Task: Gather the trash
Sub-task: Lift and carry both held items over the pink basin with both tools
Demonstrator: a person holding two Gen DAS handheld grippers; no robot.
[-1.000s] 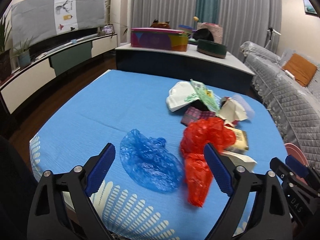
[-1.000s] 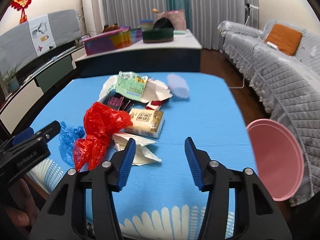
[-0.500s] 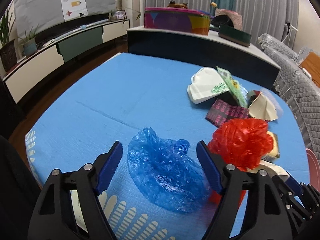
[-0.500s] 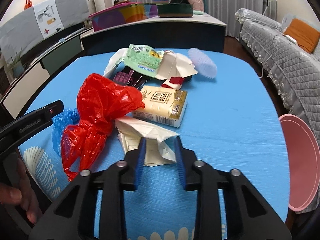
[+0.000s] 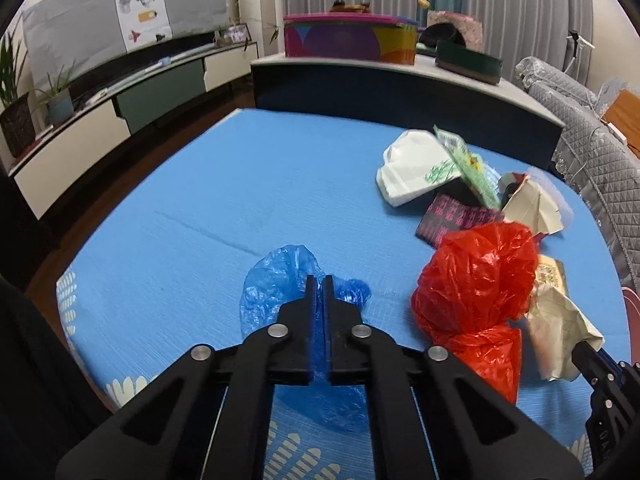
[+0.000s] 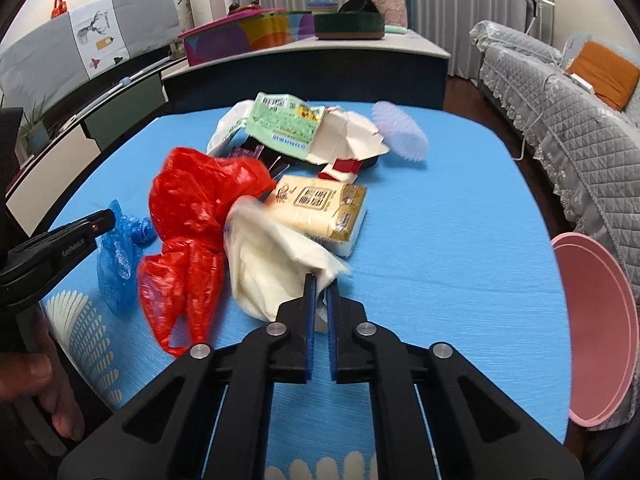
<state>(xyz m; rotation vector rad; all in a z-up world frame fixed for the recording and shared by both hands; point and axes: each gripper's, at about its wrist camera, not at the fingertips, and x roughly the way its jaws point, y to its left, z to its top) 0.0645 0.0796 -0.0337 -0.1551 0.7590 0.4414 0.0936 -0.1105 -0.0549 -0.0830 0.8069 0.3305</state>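
Left wrist view: the left gripper [image 5: 319, 280] has just clamped onto the blue bag [image 5: 276, 284] on the blue table [image 5: 224, 208], so that piece is likely ready to lift.

Right wrist view: the right gripper [image 6: 320, 280] has just pinched the white wrapper [image 6: 272, 272] beside the red bag [image 6: 192, 216]. The left tool reads roughly "GenRobot.AI"; packet print is illegible.

Table [image 6: 460, 240] had a blue cloth with a white pattern at the near edge. Trash sat left of centre: blue plastic bag [image 5: 276, 284] nearest the left edge, red plastic bag [image 6: 192, 216] just beside it, crumpled white paper [image 6: 268, 268] touching the red bag, yellow packet [image 6: 320, 204] behind, then green wrapper [image 6: 286, 122], white carton [image 5: 412, 168], dark patterned packet [image 5: 448, 216]. Lilac brush [image 6: 400, 134] lay apart at the far side.
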